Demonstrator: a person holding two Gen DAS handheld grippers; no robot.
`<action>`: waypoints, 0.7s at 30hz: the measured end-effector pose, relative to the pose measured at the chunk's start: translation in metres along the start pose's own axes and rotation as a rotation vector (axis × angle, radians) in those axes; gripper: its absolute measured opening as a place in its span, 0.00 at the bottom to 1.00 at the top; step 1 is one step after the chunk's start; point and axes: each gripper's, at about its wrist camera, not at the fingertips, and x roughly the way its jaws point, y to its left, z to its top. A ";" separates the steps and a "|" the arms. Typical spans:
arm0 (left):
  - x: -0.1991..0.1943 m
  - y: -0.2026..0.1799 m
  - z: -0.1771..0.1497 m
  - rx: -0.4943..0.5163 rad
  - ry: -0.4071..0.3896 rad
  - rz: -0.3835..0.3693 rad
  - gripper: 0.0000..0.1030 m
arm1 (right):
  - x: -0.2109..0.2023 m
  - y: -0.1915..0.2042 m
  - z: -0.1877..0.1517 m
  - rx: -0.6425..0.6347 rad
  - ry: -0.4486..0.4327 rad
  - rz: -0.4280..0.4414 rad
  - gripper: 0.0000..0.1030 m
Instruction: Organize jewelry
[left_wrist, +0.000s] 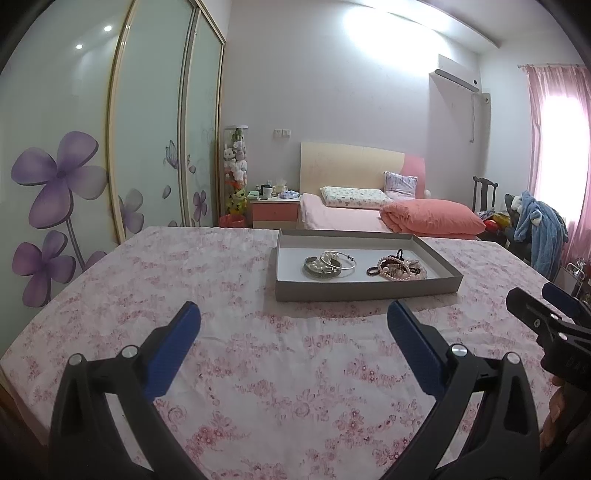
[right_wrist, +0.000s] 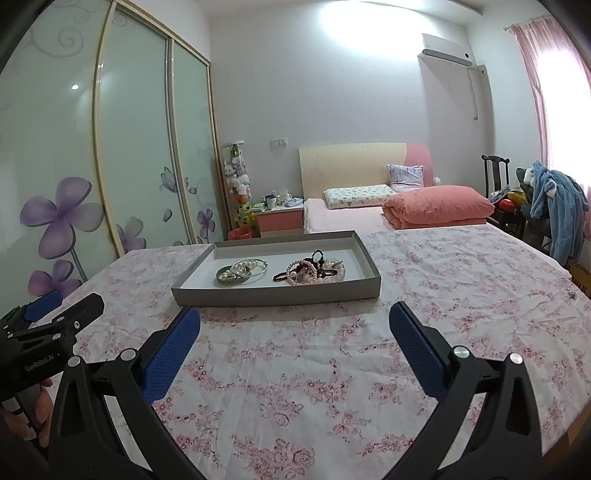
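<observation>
One legible marking is noted: the white lettering "GenRobot.AI" stands on the black body of the left gripper (right_wrist: 55, 314), at the near left of the right wrist view. The right gripper (left_wrist: 543, 306), at the near right of the left wrist view, carries faint embossed characters too blurred to read.

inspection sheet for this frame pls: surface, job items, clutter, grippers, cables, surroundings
Surface: table under a pink floral cloth, wrinkled.
Job's things: shallow grey tray holding silver bangles at its left and a tangle of bead bracelets at its right.
Clutter: one small object near the cloth's right edge, too small to identify.
Grippers: left gripper and right gripper both open, empty, short of the tray.
Cables: nothing seen on the table.
Surroundings: bed, wardrobe doors, chair with blue garment.
</observation>
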 end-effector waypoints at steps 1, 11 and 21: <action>0.000 0.000 0.000 0.000 0.001 0.000 0.96 | 0.000 0.000 0.000 0.000 0.000 0.000 0.98; 0.001 0.000 -0.001 0.000 0.002 -0.001 0.96 | 0.000 0.002 -0.001 0.002 0.002 0.003 0.98; 0.001 -0.003 -0.002 0.005 0.004 -0.005 0.96 | 0.000 0.003 -0.002 0.007 0.008 0.009 0.98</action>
